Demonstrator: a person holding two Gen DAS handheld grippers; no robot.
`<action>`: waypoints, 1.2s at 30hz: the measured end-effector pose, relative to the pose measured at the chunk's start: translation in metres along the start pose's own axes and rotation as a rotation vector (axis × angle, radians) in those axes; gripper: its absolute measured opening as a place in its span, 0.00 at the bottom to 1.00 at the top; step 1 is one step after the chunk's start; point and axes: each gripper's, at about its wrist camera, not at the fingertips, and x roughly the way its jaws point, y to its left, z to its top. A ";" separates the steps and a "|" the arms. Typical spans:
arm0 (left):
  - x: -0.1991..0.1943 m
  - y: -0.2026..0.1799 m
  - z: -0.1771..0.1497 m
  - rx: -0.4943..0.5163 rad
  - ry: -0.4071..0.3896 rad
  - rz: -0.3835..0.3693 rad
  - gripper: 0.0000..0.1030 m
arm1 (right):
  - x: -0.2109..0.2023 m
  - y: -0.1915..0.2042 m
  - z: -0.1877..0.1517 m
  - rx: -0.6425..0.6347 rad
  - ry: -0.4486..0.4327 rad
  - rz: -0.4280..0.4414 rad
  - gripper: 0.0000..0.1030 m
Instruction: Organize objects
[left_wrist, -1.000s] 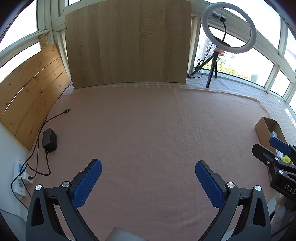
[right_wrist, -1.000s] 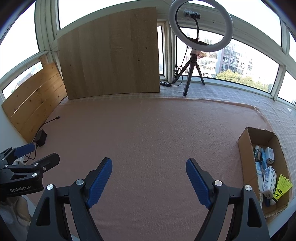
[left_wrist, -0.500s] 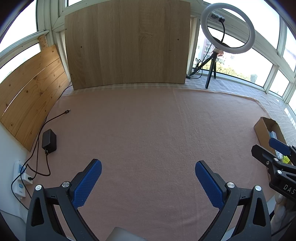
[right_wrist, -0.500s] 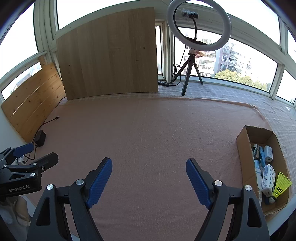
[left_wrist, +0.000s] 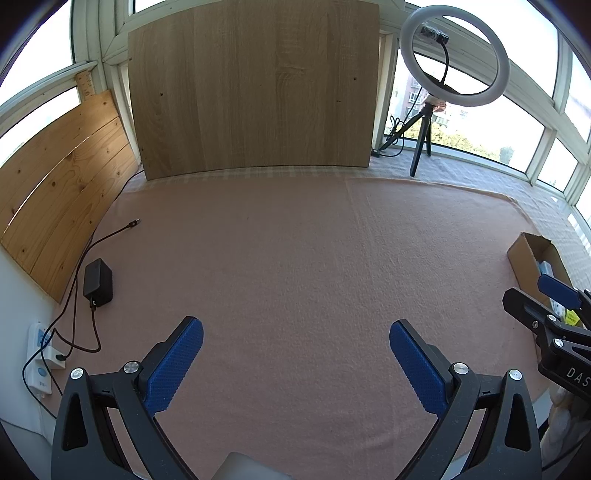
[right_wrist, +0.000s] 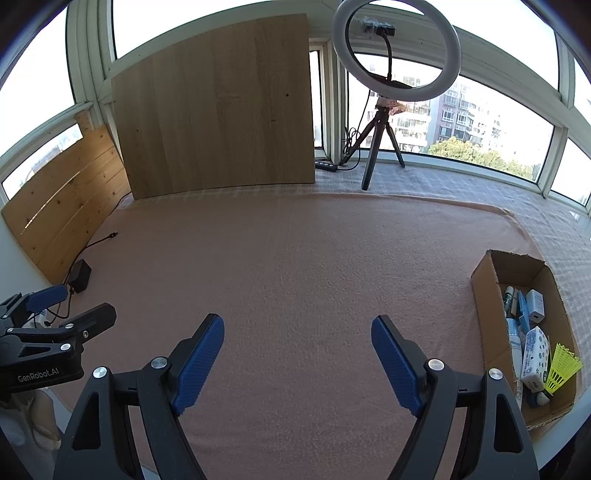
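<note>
Both grippers, left gripper (left_wrist: 295, 363) and right gripper (right_wrist: 297, 360), wide, empty, over bare pink blanket (right_wrist: 295, 266). Cardboard box (right_wrist: 487, 295) right of right gripper holds tissue pack (right_wrist: 533, 356), shuttlecock (right_wrist: 563, 367). Risk: tight packing, gripper may snag neighbours.

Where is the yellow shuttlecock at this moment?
In the right wrist view, the yellow shuttlecock lies inside the cardboard box at the far right, beside a white tissue pack.
</note>
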 end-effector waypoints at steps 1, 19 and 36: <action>0.000 0.000 0.002 0.002 0.000 -0.001 0.99 | 0.000 0.000 0.000 -0.001 0.000 0.000 0.77; 0.002 -0.004 0.006 0.011 -0.001 -0.005 0.99 | 0.001 -0.004 -0.001 0.002 0.005 0.002 0.77; 0.002 -0.003 0.005 0.020 -0.011 -0.007 0.99 | 0.000 -0.006 -0.003 0.006 0.008 0.001 0.77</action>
